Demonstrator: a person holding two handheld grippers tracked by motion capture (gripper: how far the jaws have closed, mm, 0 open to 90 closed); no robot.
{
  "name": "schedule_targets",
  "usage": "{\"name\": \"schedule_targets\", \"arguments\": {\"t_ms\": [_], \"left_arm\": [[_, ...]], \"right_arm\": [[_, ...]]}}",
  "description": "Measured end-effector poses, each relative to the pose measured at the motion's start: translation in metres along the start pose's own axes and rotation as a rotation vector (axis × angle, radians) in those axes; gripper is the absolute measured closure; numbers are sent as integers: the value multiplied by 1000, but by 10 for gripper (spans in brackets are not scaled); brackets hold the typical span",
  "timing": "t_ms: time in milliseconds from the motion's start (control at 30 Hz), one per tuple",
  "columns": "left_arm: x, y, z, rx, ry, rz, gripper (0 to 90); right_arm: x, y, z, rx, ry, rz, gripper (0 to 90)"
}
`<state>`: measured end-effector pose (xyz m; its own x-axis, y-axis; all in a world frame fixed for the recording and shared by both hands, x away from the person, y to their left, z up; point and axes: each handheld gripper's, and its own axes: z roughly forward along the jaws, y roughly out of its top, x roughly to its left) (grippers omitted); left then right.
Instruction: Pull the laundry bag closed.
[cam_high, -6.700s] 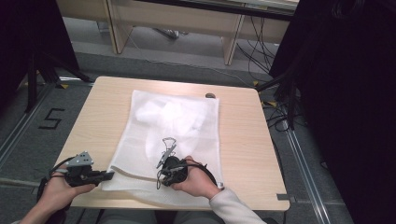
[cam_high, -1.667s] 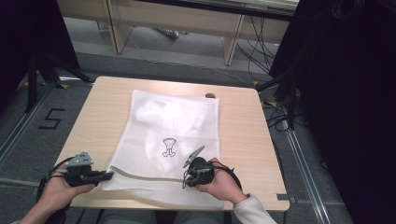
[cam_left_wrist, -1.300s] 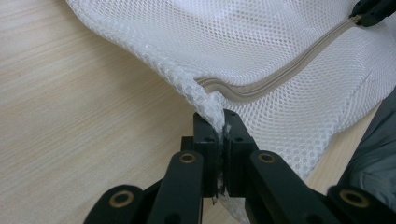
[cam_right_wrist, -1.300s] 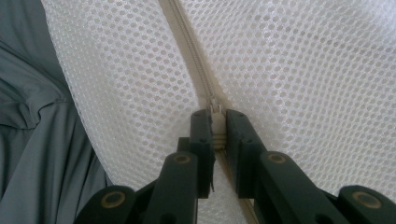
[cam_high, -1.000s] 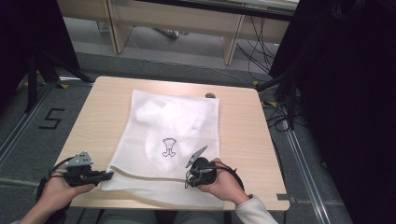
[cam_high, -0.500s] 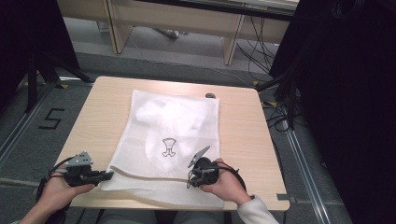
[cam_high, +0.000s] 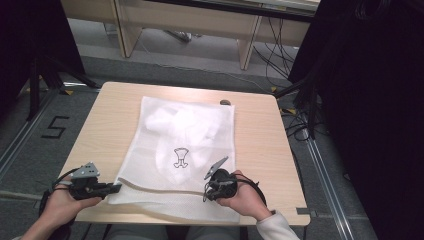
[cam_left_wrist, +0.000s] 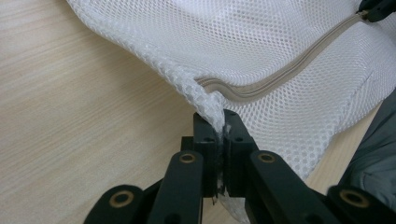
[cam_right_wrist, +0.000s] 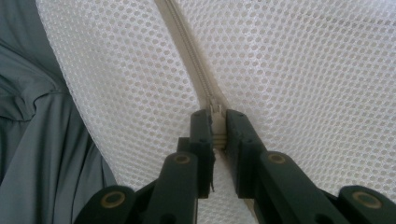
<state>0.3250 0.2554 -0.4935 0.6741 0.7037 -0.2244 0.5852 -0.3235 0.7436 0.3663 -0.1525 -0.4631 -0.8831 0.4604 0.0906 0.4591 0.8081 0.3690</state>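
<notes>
A white mesh bag lies flat on the wooden table, with a white garment inside that bears a small black print. A beige zipper runs along the bag's near side. My left gripper is at the bag's near left corner, and in the left gripper view it is shut on the mesh edge just beside the zipper's end. My right gripper is at the other end of the zipper line, where it is shut on the zipper pull.
A small dark object lies at the table's far edge beyond the bag. Bare wood flanks the bag on both sides. Grey trousers lie below the near table edge. Desk legs and cables stand beyond the table.
Since the oldest frame my right gripper has moved to the right along the bag's near side, the zipper stretched behind it. Over the last second neither hand has moved.
</notes>
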Motion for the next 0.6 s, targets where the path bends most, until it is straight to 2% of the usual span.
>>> {"name": "schedule_targets", "arguments": {"t_ms": [600], "left_arm": [[0, 0, 0, -3, 4, -2, 856]], "right_arm": [[-2, -6, -3, -3, -3, 14, 821]]}}
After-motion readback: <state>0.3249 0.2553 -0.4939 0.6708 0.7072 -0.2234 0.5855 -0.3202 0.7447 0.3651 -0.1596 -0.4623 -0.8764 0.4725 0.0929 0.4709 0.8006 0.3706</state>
